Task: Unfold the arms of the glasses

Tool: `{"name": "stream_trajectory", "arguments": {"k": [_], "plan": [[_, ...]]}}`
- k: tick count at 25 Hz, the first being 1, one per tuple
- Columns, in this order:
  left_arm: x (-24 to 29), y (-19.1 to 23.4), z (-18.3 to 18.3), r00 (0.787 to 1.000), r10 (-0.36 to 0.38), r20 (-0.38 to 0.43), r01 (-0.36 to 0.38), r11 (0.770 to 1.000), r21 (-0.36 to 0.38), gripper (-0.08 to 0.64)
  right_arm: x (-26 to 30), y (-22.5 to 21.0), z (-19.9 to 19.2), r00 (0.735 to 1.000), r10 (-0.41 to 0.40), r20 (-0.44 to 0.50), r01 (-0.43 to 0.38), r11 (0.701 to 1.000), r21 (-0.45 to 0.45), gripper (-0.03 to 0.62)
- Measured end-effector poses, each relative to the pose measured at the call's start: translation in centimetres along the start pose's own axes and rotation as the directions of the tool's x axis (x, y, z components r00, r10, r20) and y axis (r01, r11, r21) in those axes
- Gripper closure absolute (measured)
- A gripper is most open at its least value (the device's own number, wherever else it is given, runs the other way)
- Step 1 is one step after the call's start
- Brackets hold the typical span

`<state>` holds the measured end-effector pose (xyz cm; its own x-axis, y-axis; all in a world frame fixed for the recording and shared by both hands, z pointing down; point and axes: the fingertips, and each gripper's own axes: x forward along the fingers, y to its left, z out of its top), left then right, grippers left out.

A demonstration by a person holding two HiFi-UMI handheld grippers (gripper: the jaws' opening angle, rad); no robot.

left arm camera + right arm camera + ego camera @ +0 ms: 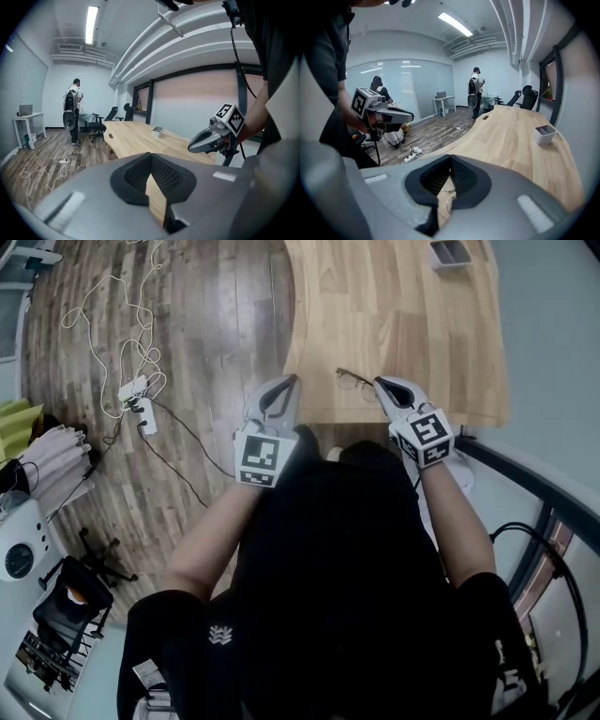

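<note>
A pair of thin wire-framed glasses (353,380) lies on the light wooden table (412,324) near its front edge. My right gripper (379,382) is just to the right of the glasses with its tips close to the frame, jaws shut and nothing between them. In the right gripper view a bit of the glasses (448,197) shows through the narrow slit below the closed tips. My left gripper (294,379) hangs at the table's left front corner, left of the glasses and apart from them, jaws together and empty. Each gripper shows in the other's view: right gripper (211,138), left gripper (389,115).
A small white tray (450,253) stands far back on the table. A power strip with loose cables (136,395) lies on the wooden floor to the left. Office chairs (98,126) and a standing person (72,112) are at the room's far end.
</note>
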<state>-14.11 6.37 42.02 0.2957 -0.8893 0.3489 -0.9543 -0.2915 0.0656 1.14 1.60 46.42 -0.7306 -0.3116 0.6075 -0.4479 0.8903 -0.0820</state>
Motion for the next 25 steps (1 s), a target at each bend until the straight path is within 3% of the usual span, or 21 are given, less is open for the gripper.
{"name": "stream_trajectory", "arguments": {"k": [8,11,17,25], "plan": [[4.0,0.8,-1.3,0.997,-0.049,-0.061,0.049,0.999,0.007,0.552,3.1,-0.3,-1.7,0.991,0.034,-0.130,-0.048,0.993,-0.103,0.589],[5.3,0.1,-2.0,0.995,-0.057,-0.084,0.058,0.998,0.015,0.554,4.6,-0.2,-3.1,0.982,0.090,-0.164,-0.109,0.988,-0.108,0.566],[6.3,-0.9,-3.7,0.990,-0.032,-0.136,0.031,0.999,-0.012,0.552,7.3,-0.3,-5.7,0.958,0.180,-0.224,-0.213,0.968,-0.132,0.547],[7.4,-1.5,-5.7,0.983,0.005,-0.183,-0.017,0.998,-0.065,0.554,9.5,-0.8,-7.6,0.928,0.213,-0.305,-0.293,0.924,-0.245,0.543]]}}
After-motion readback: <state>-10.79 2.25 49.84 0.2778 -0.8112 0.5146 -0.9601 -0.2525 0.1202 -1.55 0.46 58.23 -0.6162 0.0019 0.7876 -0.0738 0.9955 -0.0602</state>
